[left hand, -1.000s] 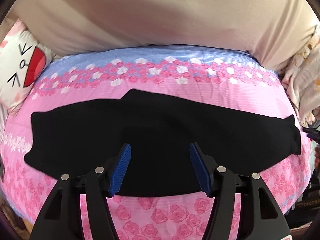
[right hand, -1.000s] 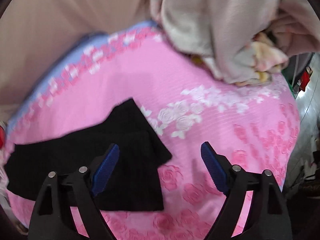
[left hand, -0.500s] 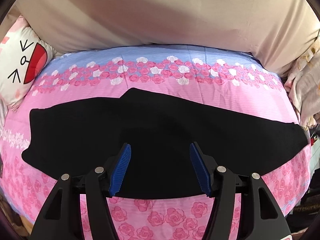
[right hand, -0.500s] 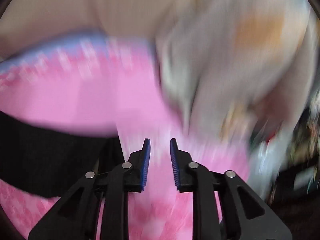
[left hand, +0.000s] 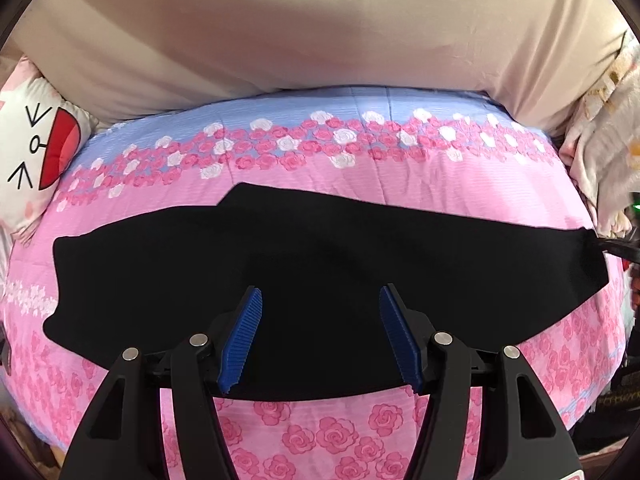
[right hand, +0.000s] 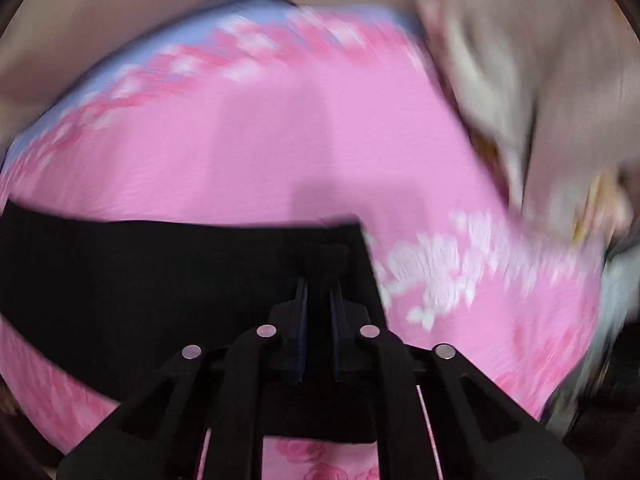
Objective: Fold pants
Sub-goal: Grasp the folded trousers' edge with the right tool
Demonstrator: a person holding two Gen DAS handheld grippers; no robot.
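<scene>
Black pants (left hand: 320, 256) flat on rose-print bed (left hand: 320, 432). Left hand-held gripper (left hand: 320, 336) open, empty. Right hand-held gripper (right hand: 319, 308) closing, apparently on pants hem; view blurred. No legible writing.

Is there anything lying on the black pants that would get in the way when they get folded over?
Nothing visible does. The black pants lie flat on the pink rose bedspread with nothing on top. The left gripper hangs open over them, and the right gripper is closing on their end.
</scene>
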